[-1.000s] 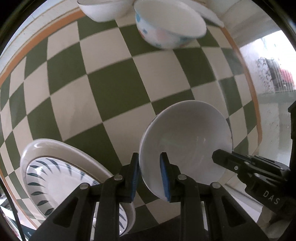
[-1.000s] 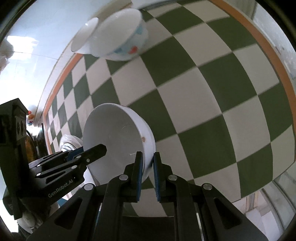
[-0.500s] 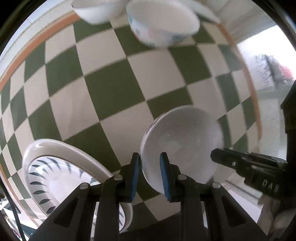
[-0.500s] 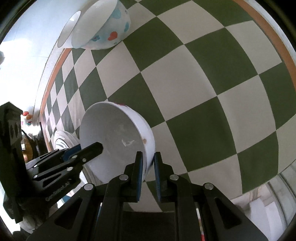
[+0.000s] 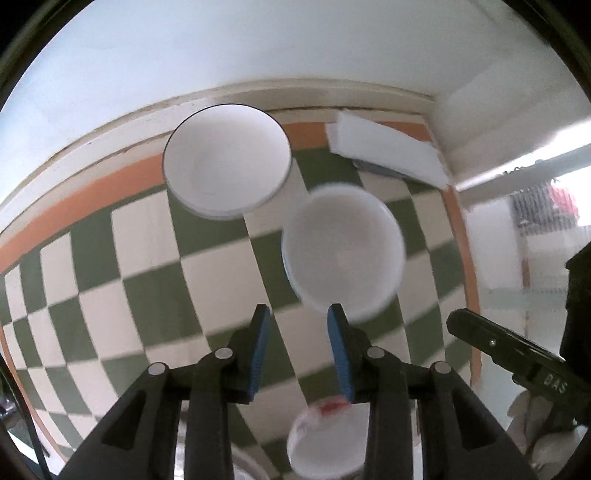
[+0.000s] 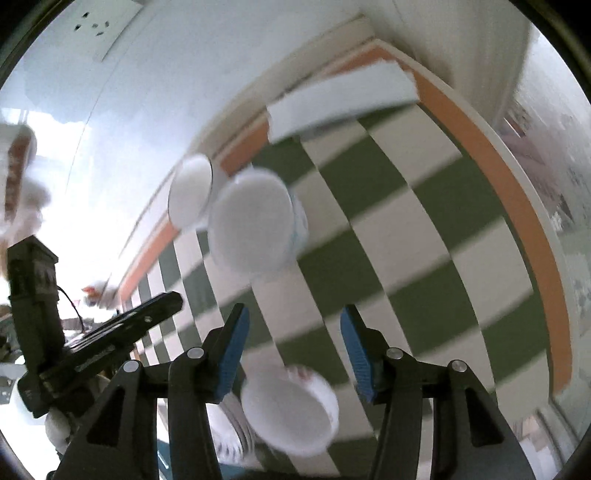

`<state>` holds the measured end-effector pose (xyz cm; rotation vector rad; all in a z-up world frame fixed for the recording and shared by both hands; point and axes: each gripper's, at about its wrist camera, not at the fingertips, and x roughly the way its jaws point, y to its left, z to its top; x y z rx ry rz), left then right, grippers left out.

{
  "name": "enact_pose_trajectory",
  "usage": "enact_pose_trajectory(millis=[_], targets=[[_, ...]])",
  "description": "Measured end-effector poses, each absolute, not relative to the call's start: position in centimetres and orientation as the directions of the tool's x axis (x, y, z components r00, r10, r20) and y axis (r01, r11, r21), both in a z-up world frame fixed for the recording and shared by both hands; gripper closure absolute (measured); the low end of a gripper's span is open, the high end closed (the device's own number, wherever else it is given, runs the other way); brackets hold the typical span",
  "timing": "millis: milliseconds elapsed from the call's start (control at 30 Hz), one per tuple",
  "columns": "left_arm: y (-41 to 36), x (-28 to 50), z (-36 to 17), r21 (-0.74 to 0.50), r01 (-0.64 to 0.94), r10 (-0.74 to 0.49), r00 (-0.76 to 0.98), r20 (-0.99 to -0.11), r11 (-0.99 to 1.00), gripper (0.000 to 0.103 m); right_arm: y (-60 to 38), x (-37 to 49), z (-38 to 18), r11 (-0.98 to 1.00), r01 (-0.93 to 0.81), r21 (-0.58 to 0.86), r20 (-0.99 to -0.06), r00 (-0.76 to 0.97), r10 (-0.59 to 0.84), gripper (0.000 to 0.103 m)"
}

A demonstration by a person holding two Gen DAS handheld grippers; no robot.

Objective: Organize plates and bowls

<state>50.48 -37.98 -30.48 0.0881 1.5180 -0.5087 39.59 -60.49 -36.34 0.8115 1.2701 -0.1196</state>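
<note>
A table (image 5: 155, 258) covered in green-and-cream checks with an orange border (image 5: 92, 192) meets a pale wall (image 5: 258, 48) ahead of the claws. A white socket plate (image 6: 107, 26) sits high on that wall, and bright daylight floods in at both sides.

open checkered cloth (image 5: 122, 295) left of two bowls (image 5: 343, 251)

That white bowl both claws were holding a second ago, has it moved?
Yes. The white bowl now sits low on the checked cloth, nearer the patterned plate, free of both claws; the right claw and left claw have just opened, nothing between them.
</note>
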Motion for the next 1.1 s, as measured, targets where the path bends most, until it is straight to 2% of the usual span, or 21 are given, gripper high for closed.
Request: enact_pose_trajectory(millis=[300,367,400,433,467,800,1100], targets=[[-40.0,53.4,-36.7,-0.238,0.367,-0.213,-0.108,-0.971,0.899,0.074,-61.0,46.6,-42.1,0.749,0.517,0.414,-0.910,0.228,0.345,0.050],[-40.1,53.3,-37.2,-0.240,0.377,-0.219,-0.100,-0.971,0.894,0.085,-60.8,47.2,-43.2,0.756,0.524,0.392,-0.920,0.204,0.336,0.060],[-40.1,53.2,-37.4,-0.239,0.380,-0.219,-0.096,-0.971,0.894,0.085,-60.7,47.3,-43.6,0.757,0.530,0.382,-0.924,0.193,0.331,0.080],[-40.0,53.1,-37.4,-0.242,0.377,-0.222,-0.096,-0.970,0.894,0.086,-60.7,47.5,-44.0,0.759,0.538,0.366,-0.930,0.180,0.320,0.089],[-40.0,53.0,-37.5,-0.253,0.374,-0.233,-0.099,-0.968,0.892,0.089,-60.6,47.4,-44.3,0.760,0.539,0.362,-0.932,0.182,0.315,0.091],[-40.3,52.3,-35.8,-0.252,0.396,-0.243,-0.072,-0.967,0.883,0.091,-59.9,46.9,-43.7,0.777,0.527,0.345,-0.939,0.187,0.289,0.093],[-38.9,49.0,-30.1,-0.277,0.430,-0.288,-0.039,-0.957,0.859,0.091,-58.4,43.0,-38.2,0.787,0.494,0.369,-0.929,0.230,0.291,0.092]])
